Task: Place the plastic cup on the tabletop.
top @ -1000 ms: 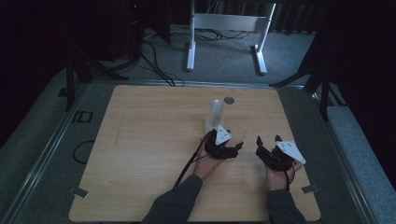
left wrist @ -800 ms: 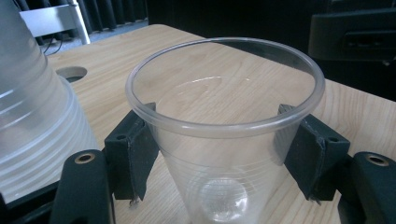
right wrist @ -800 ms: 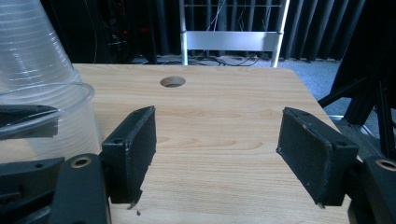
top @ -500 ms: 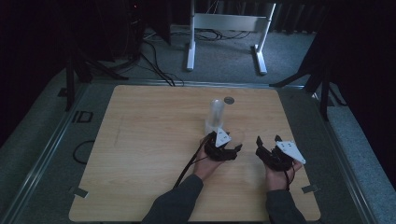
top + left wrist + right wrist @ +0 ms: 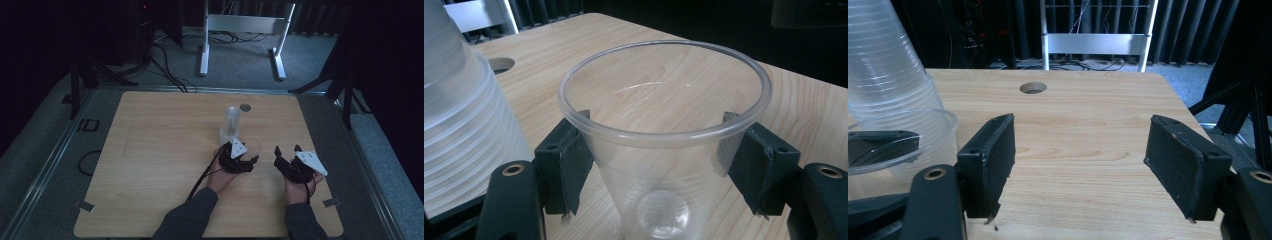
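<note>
High view: bare wooden table (image 5: 150, 165) wide open to the left of the left gripper (image 5: 239, 159); near edge close behind both forearms. Right gripper (image 5: 290, 162) level beside it, jaws spread on nothing. Left gripper view: jaws pressed against both sides of a clear cup (image 5: 664, 145), upright, mouth up, long axis vertical. Stack of cups (image 5: 459, 115) just beside, on the left jaw's outer side.

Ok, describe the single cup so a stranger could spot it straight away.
On the wooden table, find the tall stack of clear cups. Just in front, the left gripper has its jaws around one clear plastic cup: upright, empty, apart from the stack.
</note>
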Available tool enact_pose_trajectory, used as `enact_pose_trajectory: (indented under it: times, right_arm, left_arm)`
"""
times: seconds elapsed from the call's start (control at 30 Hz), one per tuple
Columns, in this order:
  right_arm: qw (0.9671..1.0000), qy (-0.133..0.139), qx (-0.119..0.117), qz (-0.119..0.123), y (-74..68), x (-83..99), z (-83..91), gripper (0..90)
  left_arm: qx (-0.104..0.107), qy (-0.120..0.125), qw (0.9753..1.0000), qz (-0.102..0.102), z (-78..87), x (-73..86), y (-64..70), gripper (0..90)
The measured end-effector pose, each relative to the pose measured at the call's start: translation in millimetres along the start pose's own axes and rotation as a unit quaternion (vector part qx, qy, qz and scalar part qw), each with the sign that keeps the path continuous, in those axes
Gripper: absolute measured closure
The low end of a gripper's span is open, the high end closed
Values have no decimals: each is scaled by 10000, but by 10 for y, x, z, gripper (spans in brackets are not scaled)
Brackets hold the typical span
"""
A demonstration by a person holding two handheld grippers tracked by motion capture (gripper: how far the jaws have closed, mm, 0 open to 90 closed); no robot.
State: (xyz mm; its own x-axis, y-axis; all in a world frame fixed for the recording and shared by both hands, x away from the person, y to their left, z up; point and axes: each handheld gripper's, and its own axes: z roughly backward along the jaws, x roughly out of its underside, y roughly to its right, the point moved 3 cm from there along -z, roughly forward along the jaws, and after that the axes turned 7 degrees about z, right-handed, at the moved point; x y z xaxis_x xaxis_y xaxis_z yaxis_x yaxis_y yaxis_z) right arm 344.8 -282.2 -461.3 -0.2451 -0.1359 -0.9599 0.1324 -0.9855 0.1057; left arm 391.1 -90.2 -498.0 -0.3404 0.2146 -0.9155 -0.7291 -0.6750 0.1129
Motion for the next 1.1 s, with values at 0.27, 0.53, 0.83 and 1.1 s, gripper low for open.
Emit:
enact_pose_trajectory:
  times: [0.27,0.53,0.83,1.1]
  right_arm:
    - [10000,4,0,5,-1,0,1,278]
    - [10000,7,0,1,-1,-1,3,278]
    - [10000,0,3,-1,0,0,2,278]
    - [10000,13,8,5,5,-3,5,278]
  left_arm:
    - [15,-14,10000,4,-12,21,3,301]
    - [58,-122,9999,47,-22,54,12,271]
    - [78,-270,9996,97,-20,70,15,149]
    - [217,-260,9992,213,34,40,4,142]
